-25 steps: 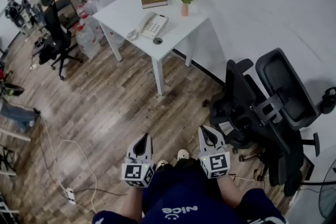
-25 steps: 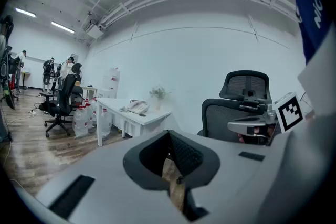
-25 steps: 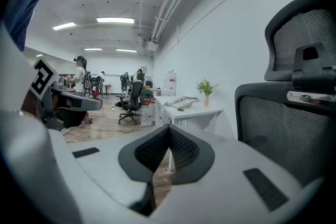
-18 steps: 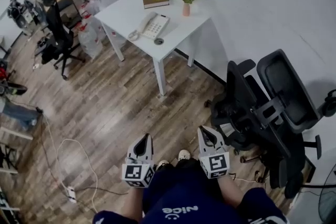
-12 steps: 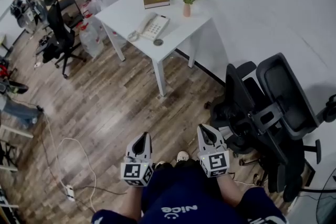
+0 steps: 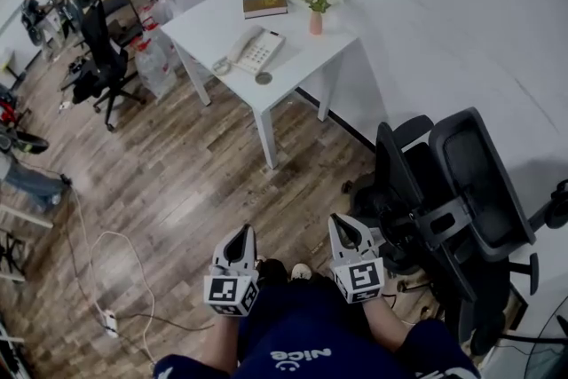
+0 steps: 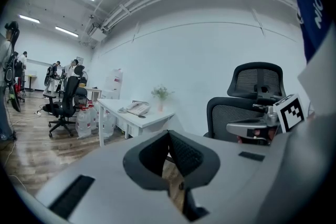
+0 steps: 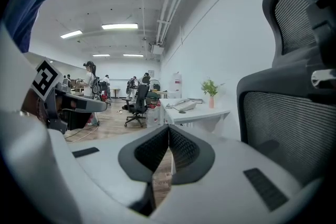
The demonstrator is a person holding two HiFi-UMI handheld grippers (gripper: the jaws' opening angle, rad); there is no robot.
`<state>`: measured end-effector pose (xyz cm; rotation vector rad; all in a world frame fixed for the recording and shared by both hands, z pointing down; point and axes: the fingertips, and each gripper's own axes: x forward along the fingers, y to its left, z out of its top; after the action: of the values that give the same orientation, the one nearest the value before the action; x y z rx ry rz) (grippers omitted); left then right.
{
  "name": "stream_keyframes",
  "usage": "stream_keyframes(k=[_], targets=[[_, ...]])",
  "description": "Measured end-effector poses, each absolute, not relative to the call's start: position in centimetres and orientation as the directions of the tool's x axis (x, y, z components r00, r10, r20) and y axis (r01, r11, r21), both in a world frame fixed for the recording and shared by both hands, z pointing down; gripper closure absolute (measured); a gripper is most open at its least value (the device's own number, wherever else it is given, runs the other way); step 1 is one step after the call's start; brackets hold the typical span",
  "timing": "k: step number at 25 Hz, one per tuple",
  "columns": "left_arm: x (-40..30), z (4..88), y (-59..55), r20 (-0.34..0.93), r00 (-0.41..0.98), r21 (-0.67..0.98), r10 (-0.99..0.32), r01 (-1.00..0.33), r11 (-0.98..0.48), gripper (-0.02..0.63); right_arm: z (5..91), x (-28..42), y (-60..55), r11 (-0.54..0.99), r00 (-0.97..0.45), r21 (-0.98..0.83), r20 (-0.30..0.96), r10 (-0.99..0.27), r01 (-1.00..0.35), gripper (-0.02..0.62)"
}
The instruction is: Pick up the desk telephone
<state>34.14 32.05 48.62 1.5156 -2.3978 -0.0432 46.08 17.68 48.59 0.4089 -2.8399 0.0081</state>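
A white rectangular surface [image 6: 302, 58] stands by the wall, with a black mesh office chair [image 6: 461, 182] near it. The cream desk telephone [image 6: 256, 50] lies near its front corner. Well short of it, the left tongs [image 6: 240, 235] and right tongs [image 6: 342, 226] are pressed together and empty.

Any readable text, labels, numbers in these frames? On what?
"nice": on the person's blue shirt, upside down in the head view.
Book cover: too small to read.
Desk telephone keys: too small to read.
Marker cubes: square patterns, no words.
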Motion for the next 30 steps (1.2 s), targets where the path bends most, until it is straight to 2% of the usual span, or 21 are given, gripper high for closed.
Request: stream_keyframes(k=[12, 30], targets=[[29.5, 50.0, 29.6, 0.249, -0.382, 0.204, -0.89, -0.877, 0.434, 0.589, 49.7, 42.1, 16.5, 0.962, -0.919, 0.019, 0.291, -0.267, -0.273, 0.572], [12.0, 49.4, 21.9, 0.213, -0.224, 0.203, -0.951, -0.942, 0.267, 0.589, 49.1, 26.4, 11.9, 0.916, -0.87, 0.051, 0.294, -0.394, -0.398, 0.572]])
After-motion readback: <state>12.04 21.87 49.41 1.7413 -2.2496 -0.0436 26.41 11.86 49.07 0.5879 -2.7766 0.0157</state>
